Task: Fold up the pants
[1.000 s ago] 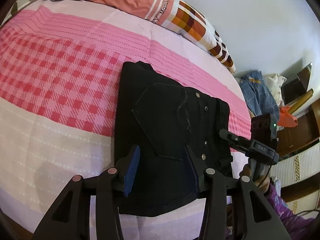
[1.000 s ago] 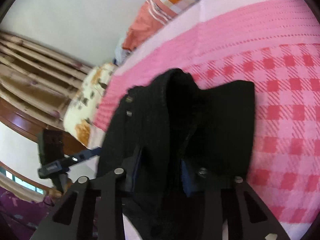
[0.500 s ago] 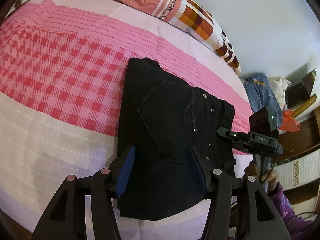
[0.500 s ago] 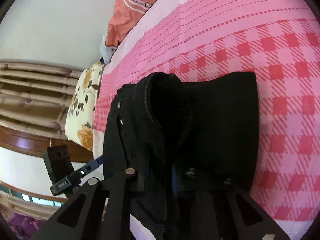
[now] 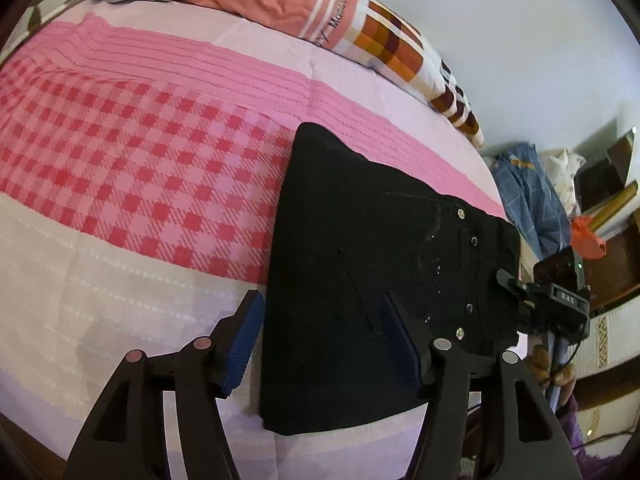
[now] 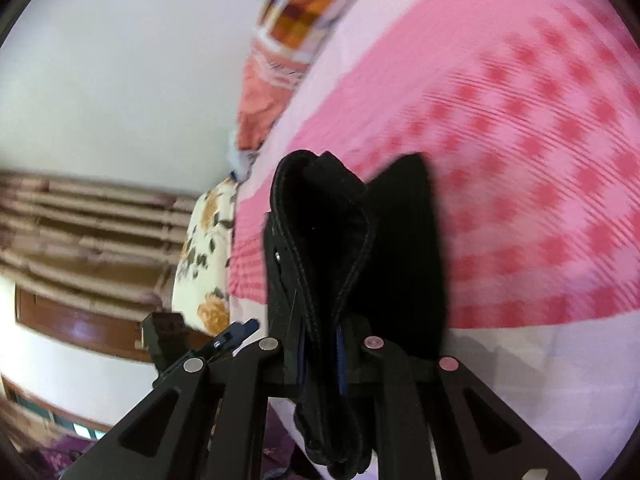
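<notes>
Black pants lie folded into a rectangle on the pink checked bed sheet. My left gripper hovers over their near left edge. Its jaws are opening: one blue pad stands over the sheet, the other over the fabric, and neither presses. My right gripper is closing, and its pads pinch the thick waist edge of the pants, which bulges upward. From the left wrist view the right gripper sits at the pants' right edge, by the buttons.
A rolled orange and checked quilt lies along the far side of the bed. Blue clothes and wooden furniture stand beyond the right end. A floral pillow and a wooden headboard are at the other end.
The left gripper's jaws spread wider and let go of the pants' near edge. The right gripper closed tight on the waist edge, rolled and shifted, so the fabric stands more upright.
</notes>
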The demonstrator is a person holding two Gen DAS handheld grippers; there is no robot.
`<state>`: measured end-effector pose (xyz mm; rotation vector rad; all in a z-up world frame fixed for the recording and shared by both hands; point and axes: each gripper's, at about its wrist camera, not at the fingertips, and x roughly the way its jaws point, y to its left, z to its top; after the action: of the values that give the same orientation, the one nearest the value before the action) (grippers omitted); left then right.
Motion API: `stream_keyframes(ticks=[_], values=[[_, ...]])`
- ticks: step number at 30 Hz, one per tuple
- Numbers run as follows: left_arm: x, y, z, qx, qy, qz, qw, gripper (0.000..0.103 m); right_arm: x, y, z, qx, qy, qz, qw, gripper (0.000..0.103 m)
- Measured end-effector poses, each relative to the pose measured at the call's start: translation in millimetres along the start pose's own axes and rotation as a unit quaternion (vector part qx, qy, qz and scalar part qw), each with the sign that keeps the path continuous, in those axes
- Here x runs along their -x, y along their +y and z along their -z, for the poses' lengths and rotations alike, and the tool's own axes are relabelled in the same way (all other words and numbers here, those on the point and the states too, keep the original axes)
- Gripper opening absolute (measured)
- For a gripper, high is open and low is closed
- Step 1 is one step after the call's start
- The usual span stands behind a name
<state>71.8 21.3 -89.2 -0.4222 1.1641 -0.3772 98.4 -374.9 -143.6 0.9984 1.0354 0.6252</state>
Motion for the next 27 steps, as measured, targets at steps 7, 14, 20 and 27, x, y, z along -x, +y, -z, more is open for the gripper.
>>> stream_keyframes(ticks=[7, 14, 20, 27], values=[[-8, -13, 6, -0.025, 0.011, -0.007, 0.9996, 0.062, -14, -32, -3, -0.040, 0.011, -0.023, 0.999, 0.016], [-8, -21, 5, -0.046, 0.009, -0.009, 0.9989, 0.062, 38, -14, 16, -0.004, -0.053, 0.033, 0.998, 0.024], [-13, -16, 3, -0.039, 0.017, 0.003, 0.9991, 0.064, 44, 6, 77, -0.091, -0.025, -0.082, 0.992, 0.024], [-7, -12, 7, -0.034, 0.013, 0.025, 0.9990, 0.064, 22, -29, 94, -0.203, -0.037, -0.071, 0.976, 0.021]])
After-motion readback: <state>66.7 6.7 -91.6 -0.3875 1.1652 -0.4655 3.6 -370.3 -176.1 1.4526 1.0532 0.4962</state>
